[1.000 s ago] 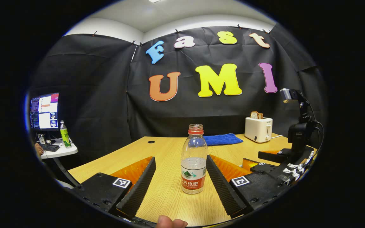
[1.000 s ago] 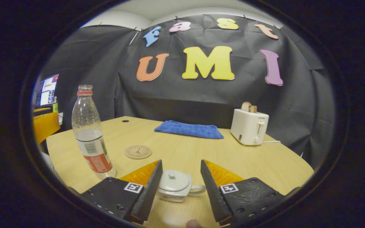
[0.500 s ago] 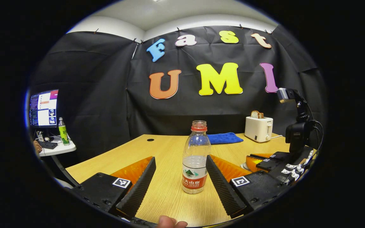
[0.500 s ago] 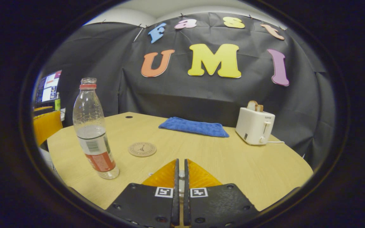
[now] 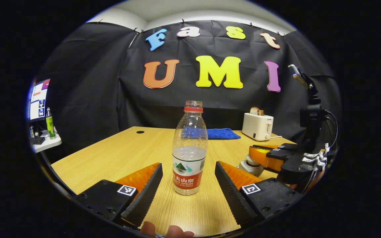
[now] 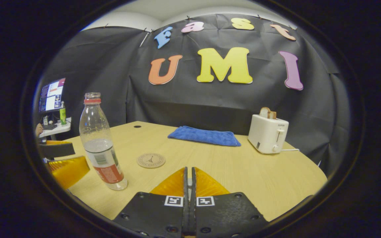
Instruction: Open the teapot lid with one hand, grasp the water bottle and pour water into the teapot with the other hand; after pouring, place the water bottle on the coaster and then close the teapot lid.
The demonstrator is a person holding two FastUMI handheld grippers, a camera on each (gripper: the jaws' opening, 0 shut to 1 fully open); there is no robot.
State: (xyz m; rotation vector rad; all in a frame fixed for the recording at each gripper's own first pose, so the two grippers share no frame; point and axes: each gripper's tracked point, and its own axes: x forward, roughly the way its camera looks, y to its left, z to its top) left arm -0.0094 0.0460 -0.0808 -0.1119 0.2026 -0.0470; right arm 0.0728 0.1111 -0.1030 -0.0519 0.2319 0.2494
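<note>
Left claw [image 5: 189, 185] spread wide around the upright water bottle [image 5: 190, 148]; right claw [image 6: 189, 180] pinched on the teapot lid [image 5: 250, 161]

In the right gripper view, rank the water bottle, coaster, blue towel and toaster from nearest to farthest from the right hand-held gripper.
1. Coaster: just ahead and left of the right hand-held gripper.
2. Water bottle: farther left, near the table's edge; close to the coaster in distance, so this order is tentative.
3. Blue towel: ahead, toward the back.
4. Toaster: back right.
</note>
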